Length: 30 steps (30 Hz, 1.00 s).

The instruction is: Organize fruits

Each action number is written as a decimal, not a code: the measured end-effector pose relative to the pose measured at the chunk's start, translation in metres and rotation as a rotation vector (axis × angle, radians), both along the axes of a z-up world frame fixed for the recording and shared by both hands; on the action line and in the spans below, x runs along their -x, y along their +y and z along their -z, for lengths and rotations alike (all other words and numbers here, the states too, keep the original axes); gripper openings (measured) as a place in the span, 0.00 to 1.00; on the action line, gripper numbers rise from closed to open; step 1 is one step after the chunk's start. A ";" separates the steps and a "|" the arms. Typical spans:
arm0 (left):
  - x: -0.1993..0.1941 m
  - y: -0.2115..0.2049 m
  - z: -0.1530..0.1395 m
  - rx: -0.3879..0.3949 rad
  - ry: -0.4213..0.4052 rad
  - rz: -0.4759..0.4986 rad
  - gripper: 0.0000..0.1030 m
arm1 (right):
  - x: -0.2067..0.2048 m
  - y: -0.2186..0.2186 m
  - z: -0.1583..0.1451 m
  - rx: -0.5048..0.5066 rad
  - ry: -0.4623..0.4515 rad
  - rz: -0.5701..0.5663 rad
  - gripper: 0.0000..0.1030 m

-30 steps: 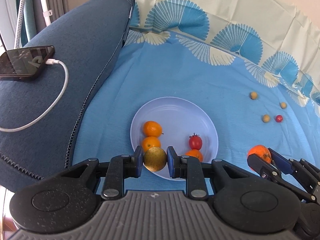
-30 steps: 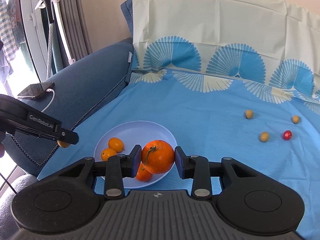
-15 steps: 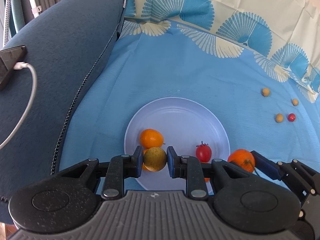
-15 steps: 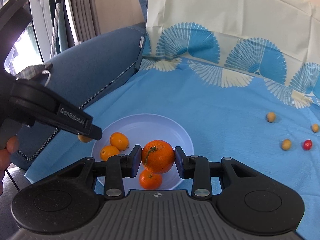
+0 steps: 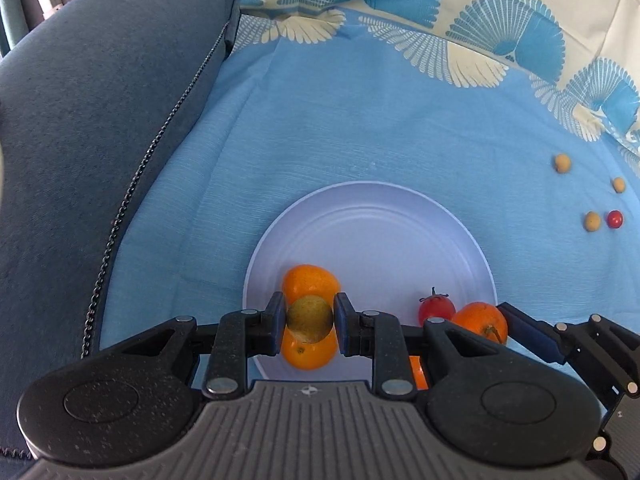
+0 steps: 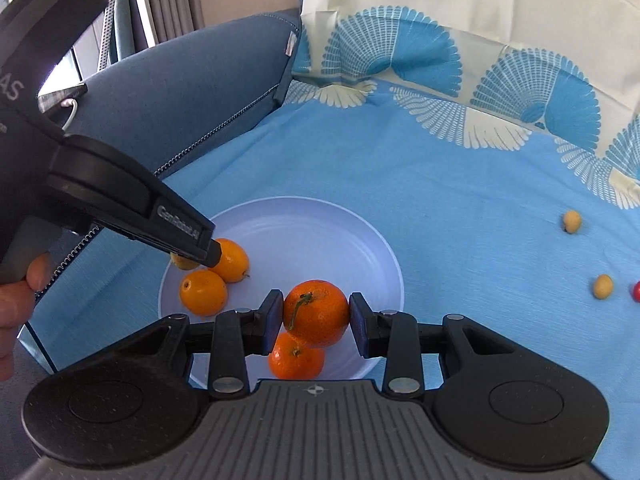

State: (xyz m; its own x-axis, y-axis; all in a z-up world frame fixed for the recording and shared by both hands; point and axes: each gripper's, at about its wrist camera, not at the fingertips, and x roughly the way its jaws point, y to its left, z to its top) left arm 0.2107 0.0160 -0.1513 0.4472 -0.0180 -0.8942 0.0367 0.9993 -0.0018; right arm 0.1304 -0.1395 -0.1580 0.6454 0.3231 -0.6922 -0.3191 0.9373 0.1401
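My left gripper [image 5: 309, 325] is shut on a yellow-green round fruit [image 5: 310, 319] and holds it over the near left part of the pale plate [image 5: 372, 232], above two small oranges [image 5: 310, 283]. My right gripper [image 6: 316, 316] is shut on a stemmed orange [image 6: 316, 312] over the plate's [image 6: 320, 224] near edge, above another small orange [image 6: 296, 360]. In the left wrist view the right gripper's orange [image 5: 480, 320] sits beside a small red tomato [image 5: 436, 309] on the plate. The left gripper [image 6: 192, 256] shows in the right wrist view over two oranges [image 6: 204, 292].
Three small yellow fruits [image 5: 562, 163] and a red one [image 5: 615, 219] lie loose on the blue cloth [image 5: 360, 120] at the far right. A dark blue sofa arm [image 5: 80, 120] rises on the left. A patterned cloth-covered backrest [image 6: 460, 20] stands behind.
Both grippers have moved forward over the plate with their fruits still held. The left one now hangs right over the two small oranges.
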 end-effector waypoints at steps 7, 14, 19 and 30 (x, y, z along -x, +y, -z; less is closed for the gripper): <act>0.008 0.003 -0.011 0.006 -0.031 -0.022 1.00 | -0.005 0.003 -0.004 0.001 -0.027 -0.027 0.75; 0.059 0.023 -0.034 0.013 -0.033 -0.104 1.00 | 0.029 -0.007 -0.027 0.014 -0.015 0.022 0.91; 0.099 0.030 -0.048 -0.018 -0.045 -0.130 1.00 | 0.069 -0.016 -0.047 0.005 -0.031 0.122 0.96; 0.159 0.021 -0.088 -0.029 -0.131 -0.123 1.00 | 0.145 -0.035 -0.080 0.000 -0.094 0.240 0.99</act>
